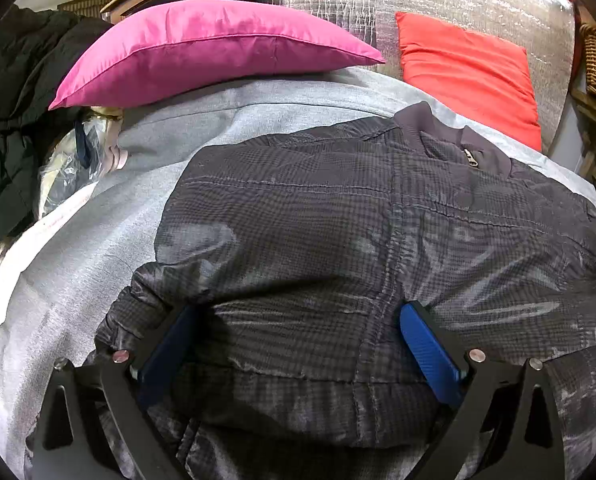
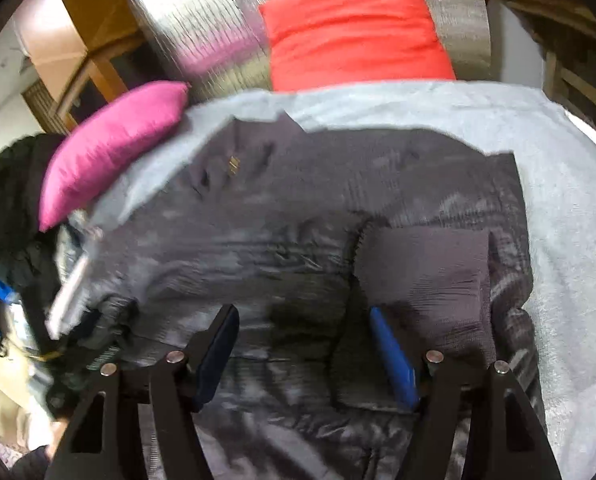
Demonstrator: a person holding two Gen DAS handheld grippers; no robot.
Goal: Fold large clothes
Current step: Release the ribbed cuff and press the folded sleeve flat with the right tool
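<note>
Both tools, left (image 1: pixel 298 344) and right (image 2: pixel 304 354), hang spread above the jacket (image 1: pixel 338 220), whose hem is cut off.

Support surface: a bed covered by a grey blanket (image 1: pixel 77 248). Lying directly on it, a dark checked jacket (image 1: pixel 338 232) spreads flat just ahead of both tongs, collar at the far end. Beyond the jacket, a pink pillow (image 1: pixel 201 52) rests far left and a red pillow (image 1: pixel 470 76) far right.
</note>
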